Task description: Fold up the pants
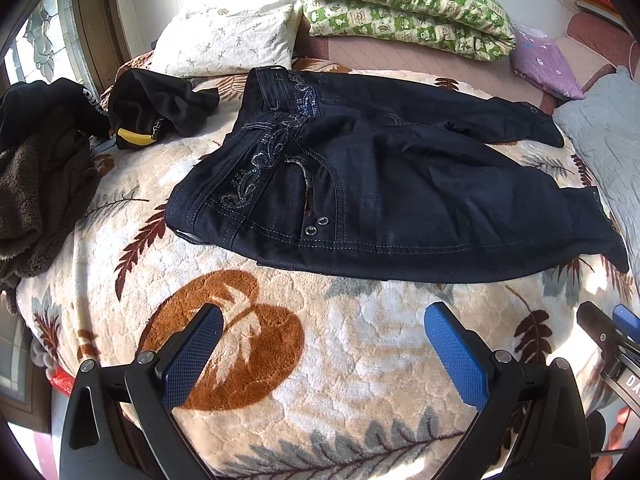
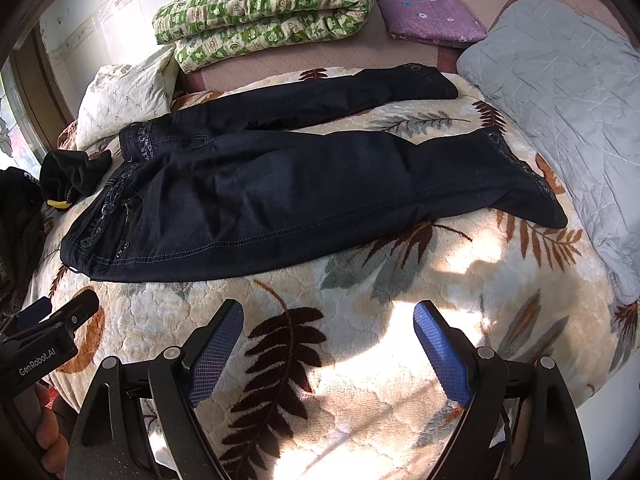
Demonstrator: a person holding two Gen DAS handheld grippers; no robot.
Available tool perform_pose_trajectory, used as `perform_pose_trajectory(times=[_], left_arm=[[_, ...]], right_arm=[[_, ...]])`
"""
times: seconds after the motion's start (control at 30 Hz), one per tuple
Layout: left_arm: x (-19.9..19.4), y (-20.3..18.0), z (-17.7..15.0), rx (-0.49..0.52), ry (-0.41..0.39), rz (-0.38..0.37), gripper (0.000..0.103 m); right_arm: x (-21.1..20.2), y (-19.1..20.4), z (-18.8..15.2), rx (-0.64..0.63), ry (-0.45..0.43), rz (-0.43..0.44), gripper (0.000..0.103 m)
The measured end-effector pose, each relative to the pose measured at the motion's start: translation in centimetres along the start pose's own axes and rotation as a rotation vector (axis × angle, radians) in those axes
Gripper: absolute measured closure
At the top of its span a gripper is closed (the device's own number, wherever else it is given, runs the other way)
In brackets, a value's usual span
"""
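Observation:
Dark navy pants [image 1: 400, 184] lie flat on a leaf-patterned blanket [image 1: 320, 380], waistband to the left, both legs stretching right. In the right wrist view the pants [image 2: 280, 196] show full length, the legs spread apart at the cuffs. My left gripper [image 1: 322, 320] is open and empty, hovering over the blanket just in front of the pants' near edge. My right gripper [image 2: 328, 320] is open and empty, in front of the near leg. The left gripper also shows at the left edge of the right wrist view [image 2: 64, 312].
A black garment [image 1: 160, 108] and a brown fleece [image 1: 36, 184] lie left of the waistband. A white pillow [image 1: 228, 40], a green patterned quilt [image 1: 404, 8] and a purple cloth [image 1: 548, 60] sit behind. A grey quilt [image 2: 568, 120] lies at the right.

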State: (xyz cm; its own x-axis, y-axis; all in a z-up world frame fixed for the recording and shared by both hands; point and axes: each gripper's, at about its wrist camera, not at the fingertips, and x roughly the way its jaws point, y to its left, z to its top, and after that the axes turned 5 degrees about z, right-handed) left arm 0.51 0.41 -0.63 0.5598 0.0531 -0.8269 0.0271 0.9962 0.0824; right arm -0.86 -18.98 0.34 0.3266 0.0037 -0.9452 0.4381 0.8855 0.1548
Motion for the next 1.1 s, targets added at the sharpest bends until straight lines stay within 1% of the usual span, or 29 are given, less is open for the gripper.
perform_pose_trajectory(times=[1.1], left_arm=[[0.27, -0.71, 0.23, 0.016, 0.012, -0.01, 0.001]], right_arm=[[0.79, -0.63, 0.19, 0.021, 0.024, -0.003, 0.015]])
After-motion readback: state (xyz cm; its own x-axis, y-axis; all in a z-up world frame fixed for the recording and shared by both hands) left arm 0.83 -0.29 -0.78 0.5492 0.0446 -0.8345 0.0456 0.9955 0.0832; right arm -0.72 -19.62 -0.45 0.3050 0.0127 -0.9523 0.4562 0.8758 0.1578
